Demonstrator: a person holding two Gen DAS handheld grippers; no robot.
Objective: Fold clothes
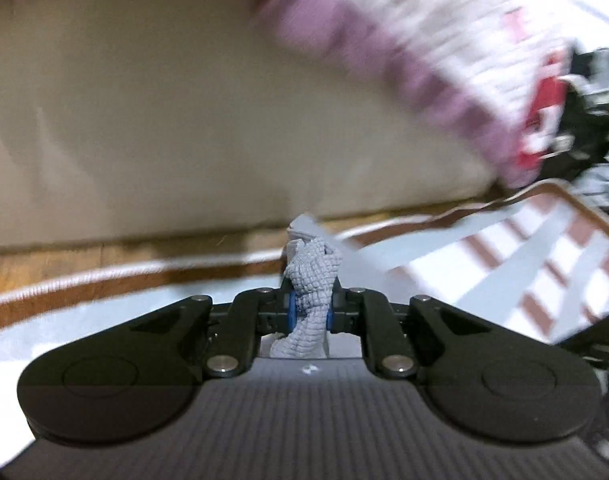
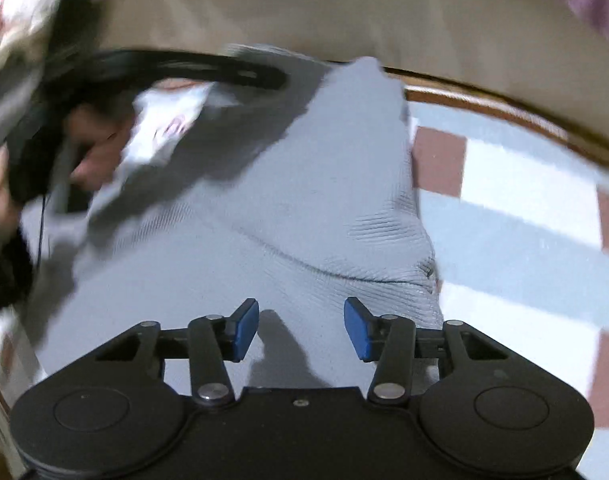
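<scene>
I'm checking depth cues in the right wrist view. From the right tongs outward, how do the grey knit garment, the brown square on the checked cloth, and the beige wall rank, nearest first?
From the right tongs:
1. Grey knit garment, directly under and ahead.
2. Brown square, ahead to the right, beside the garment's edge.
3. Beige wall, at the back, beyond the wooden edge.

Both the left gripper (image 1: 309, 312) and the right gripper (image 2: 301, 328) are black linkages with silver pivot screws, blue finger pads (image 2: 246, 330) and round-lobed bases.

Left hand-held gripper (image 1: 310, 308) clamped, right hand-held gripper (image 2: 301, 328) spread
</scene>
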